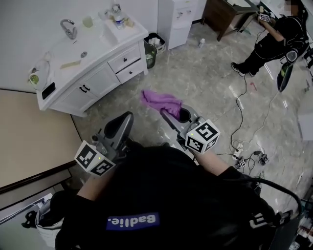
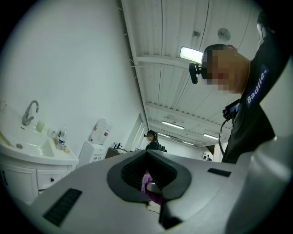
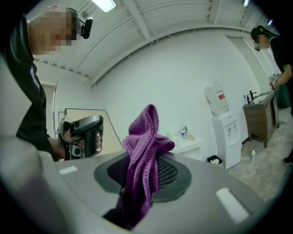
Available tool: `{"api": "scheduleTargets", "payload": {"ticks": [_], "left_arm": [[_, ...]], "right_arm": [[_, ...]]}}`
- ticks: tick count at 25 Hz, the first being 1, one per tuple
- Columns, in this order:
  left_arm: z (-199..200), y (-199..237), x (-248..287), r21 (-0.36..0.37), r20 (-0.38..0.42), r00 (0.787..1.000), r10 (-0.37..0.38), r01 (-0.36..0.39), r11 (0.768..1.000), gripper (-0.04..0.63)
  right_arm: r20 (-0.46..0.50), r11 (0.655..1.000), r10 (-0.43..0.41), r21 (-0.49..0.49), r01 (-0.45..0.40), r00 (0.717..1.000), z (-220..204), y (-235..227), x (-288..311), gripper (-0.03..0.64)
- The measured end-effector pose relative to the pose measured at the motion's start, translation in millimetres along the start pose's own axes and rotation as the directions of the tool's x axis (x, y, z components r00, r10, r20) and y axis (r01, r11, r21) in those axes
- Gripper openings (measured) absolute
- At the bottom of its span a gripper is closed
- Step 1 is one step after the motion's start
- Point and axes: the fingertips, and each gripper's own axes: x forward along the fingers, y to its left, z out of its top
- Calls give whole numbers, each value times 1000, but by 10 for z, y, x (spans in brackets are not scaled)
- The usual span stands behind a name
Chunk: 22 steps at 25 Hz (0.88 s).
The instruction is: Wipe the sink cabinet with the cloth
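Observation:
The white sink cabinet (image 1: 98,73) stands at the upper left of the head view, with its faucet (image 1: 68,28) and several small items on top. My right gripper (image 1: 172,114) is shut on a purple cloth (image 1: 161,101), held in the air over the marble floor, well short of the cabinet. The cloth (image 3: 144,160) bunches up out of the closed jaws, and the cabinet (image 3: 187,145) shows behind it. My left gripper (image 1: 121,126) hangs beside it, shut with nothing in it. The left gripper view shows the cabinet (image 2: 27,160) at left and a bit of cloth (image 2: 149,183).
A small bin (image 1: 150,53) sits at the cabinet's right end, and a water dispenser (image 1: 177,19) beyond it. Another person (image 1: 274,41) works at a wooden desk (image 1: 225,14) at the back right. Cables (image 1: 244,146) trail over the floor at right. A beige panel (image 1: 29,132) stands at left.

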Motion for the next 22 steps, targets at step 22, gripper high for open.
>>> {"api": "scheduleTargets", "payload": {"ticks": [22], "left_arm": [[358,2732,547,31,-101,957,-273,277,960,-11]], "right_arm": [[-34,963,-259,66,261,965,-154,-1094,2580,101]]}}
